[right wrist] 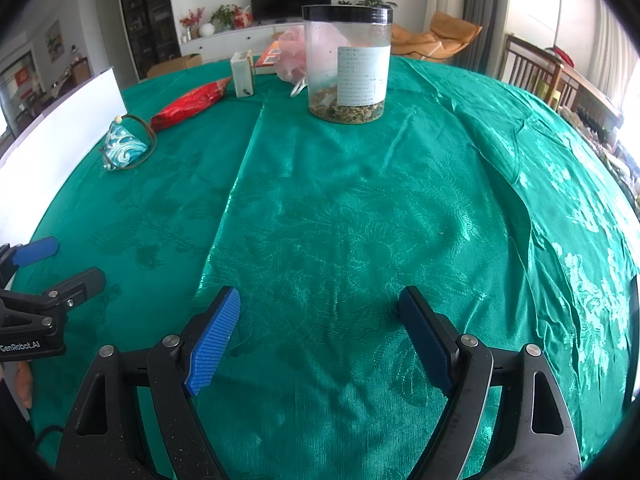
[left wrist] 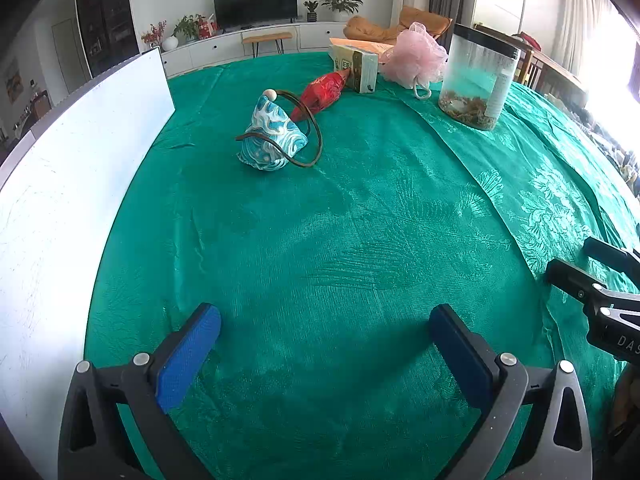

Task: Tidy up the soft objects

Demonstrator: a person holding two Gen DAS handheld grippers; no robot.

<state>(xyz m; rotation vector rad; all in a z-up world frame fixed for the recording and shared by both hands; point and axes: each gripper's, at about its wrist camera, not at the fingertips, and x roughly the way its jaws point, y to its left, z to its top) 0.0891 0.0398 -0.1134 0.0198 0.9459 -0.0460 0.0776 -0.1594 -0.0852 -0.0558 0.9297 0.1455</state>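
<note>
A blue-and-white patterned pouch (left wrist: 272, 136) with a brown cord loop lies on the green tablecloth (left wrist: 340, 248), well ahead of my left gripper (left wrist: 326, 320). Behind it lies a red foil packet (left wrist: 322, 92), and a pink mesh bath sponge (left wrist: 416, 58) sits at the far edge. The left gripper is open over bare cloth, nothing between its blue pads. In the right wrist view the pouch (right wrist: 122, 146), the packet (right wrist: 192, 104) and the sponge (right wrist: 294, 58) show at the far left. My right gripper (right wrist: 318, 300) is open too, empty, over the cloth (right wrist: 360, 220).
A clear jar (left wrist: 478, 76) with a black lid (right wrist: 346, 12) and dried bits at its bottom stands far ahead of the right gripper. A small box (left wrist: 360, 66) stands beside the packet. A white board (left wrist: 72, 168) borders the table's left side. Chairs stand at the right.
</note>
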